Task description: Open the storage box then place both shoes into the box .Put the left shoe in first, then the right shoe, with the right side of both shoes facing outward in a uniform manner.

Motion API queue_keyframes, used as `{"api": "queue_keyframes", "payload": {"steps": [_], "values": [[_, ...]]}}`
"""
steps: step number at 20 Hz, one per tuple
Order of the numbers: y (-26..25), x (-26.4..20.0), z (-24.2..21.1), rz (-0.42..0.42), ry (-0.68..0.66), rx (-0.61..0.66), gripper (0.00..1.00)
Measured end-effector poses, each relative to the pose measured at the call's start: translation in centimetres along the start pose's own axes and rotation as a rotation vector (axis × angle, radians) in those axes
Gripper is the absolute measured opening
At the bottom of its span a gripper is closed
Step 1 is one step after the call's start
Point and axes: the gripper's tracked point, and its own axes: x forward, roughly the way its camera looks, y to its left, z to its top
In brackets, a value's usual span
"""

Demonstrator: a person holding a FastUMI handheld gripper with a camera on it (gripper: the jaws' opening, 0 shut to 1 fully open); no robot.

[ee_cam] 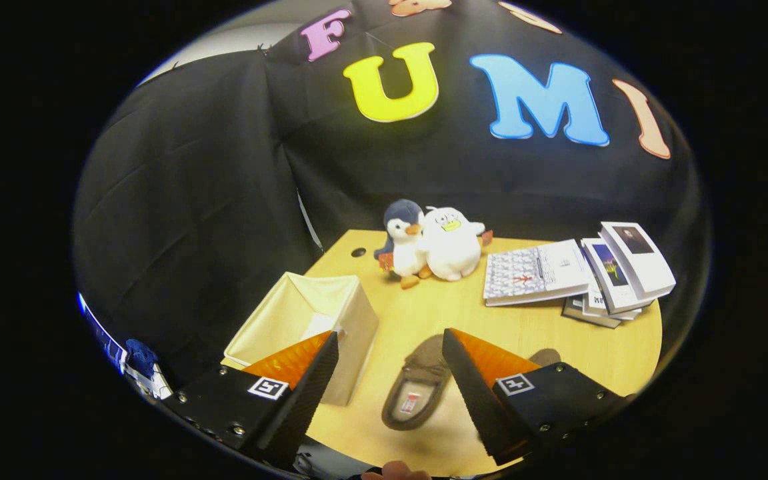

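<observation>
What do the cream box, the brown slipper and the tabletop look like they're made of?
The storage box looks like cream fabric: matte, with soft folded walls. The shoe, lying between the open gripper fingers, seems to be brown suede or felt, dull and fuzzy, though which one is unclear. The table looks like light wood or laminate, with faint grain and a slight sheen.

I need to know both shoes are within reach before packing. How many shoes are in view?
2. One brown shoe lies on the table between the open gripper fingers, beside the storage box. The second shoe peeks out behind the right finger, mostly hidden.
</observation>
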Motion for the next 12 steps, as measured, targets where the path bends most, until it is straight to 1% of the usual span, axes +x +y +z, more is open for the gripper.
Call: {"api": "queue_keyframes", "payload": {"steps": [8,12], "values": [[-5.7,4.9,-9.7,-0.047,0.258,0.086,0.98],[-6.8,7.5,-12.3,-0.051,0.347,0.1,0.98]]}}
